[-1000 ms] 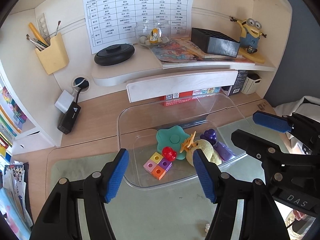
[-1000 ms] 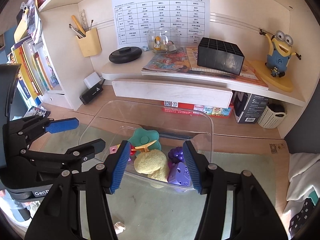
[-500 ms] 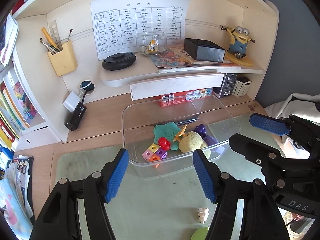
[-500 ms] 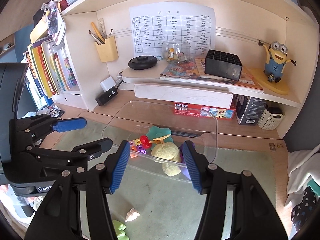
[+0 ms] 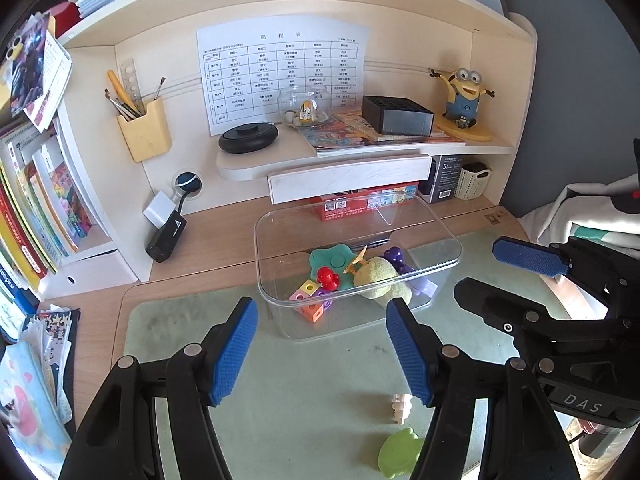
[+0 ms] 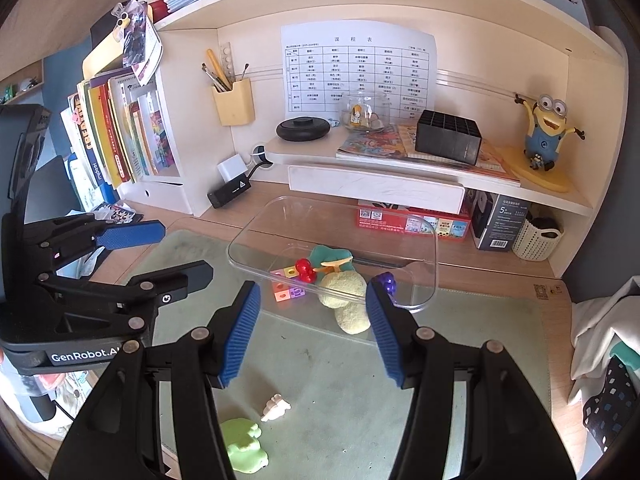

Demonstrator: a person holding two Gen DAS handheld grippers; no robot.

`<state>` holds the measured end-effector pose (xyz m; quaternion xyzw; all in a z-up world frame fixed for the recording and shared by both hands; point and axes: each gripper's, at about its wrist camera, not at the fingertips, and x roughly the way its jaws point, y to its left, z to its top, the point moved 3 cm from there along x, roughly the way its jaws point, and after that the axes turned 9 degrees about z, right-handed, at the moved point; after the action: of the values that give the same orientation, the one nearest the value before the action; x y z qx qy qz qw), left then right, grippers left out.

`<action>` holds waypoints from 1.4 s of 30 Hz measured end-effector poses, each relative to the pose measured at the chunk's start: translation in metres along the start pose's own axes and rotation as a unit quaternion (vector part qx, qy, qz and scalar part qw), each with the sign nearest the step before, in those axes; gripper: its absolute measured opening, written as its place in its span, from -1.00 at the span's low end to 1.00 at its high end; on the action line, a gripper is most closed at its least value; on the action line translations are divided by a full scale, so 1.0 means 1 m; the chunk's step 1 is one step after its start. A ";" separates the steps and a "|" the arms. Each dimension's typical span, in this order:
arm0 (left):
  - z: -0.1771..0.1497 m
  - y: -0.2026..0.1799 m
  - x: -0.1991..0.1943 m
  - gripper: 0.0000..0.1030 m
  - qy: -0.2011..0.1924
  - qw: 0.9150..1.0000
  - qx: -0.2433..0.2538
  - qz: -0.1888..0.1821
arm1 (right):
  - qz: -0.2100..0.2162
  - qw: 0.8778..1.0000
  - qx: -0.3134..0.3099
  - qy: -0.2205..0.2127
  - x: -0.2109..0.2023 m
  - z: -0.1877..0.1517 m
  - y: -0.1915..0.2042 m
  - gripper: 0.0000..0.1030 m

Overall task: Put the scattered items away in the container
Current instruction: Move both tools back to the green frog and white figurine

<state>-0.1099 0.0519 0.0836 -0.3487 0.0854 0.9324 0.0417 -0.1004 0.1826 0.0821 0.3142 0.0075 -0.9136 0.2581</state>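
Observation:
A clear plastic container (image 5: 447, 235) (image 6: 433, 248) stands on the green desk mat. It holds a teal flower (image 5: 330, 256), a red piece (image 5: 327, 277), coloured cubes (image 5: 310, 300), a yellow-green plush (image 5: 376, 274) (image 6: 344, 286) and a purple toy (image 5: 394, 257). On the mat nearer to me lie a small pale figure (image 5: 401, 408) (image 6: 275, 406) and a green toy (image 5: 400, 454) (image 6: 244, 444). My left gripper (image 5: 320, 306) (image 6: 184, 250) is open and empty, short of the container. My right gripper (image 6: 313, 290) (image 5: 500, 276) is open and empty too, beside the left one.
A desk hutch rises behind the container, with a low shelf (image 5: 360, 152) and a red box (image 5: 368, 202) under it. A black charger (image 5: 166, 236) lies at the left, books (image 6: 116, 132) stand further left, and a white basket (image 6: 536, 238) and clothing (image 6: 600, 320) sit at the right.
Both grippers have drawn back and risen from the container, which now looks smaller. The pale figure and the green toy have come into view on the mat below the fingers.

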 end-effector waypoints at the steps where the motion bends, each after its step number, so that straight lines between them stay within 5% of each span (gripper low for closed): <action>1: -0.002 -0.001 -0.002 0.23 -0.001 1.000 0.002 -0.001 | 0.002 1.000 0.002 0.000 -0.001 -0.002 0.000 0.01; 18: -0.042 -0.005 -0.021 0.26 -0.016 1.000 0.001 0.001 | 0.029 1.000 -0.006 0.008 -0.010 -0.043 0.021 0.03; 42: -0.091 -0.038 0.008 0.26 0.061 0.997 0.031 -0.043 | 0.034 0.996 0.025 0.073 0.000 -0.105 0.010 0.03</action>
<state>-0.0528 0.0723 0.0058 -0.4068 0.1013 0.9037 0.0871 -0.0357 0.1928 -0.0009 0.3864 -0.0077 -0.8788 0.2800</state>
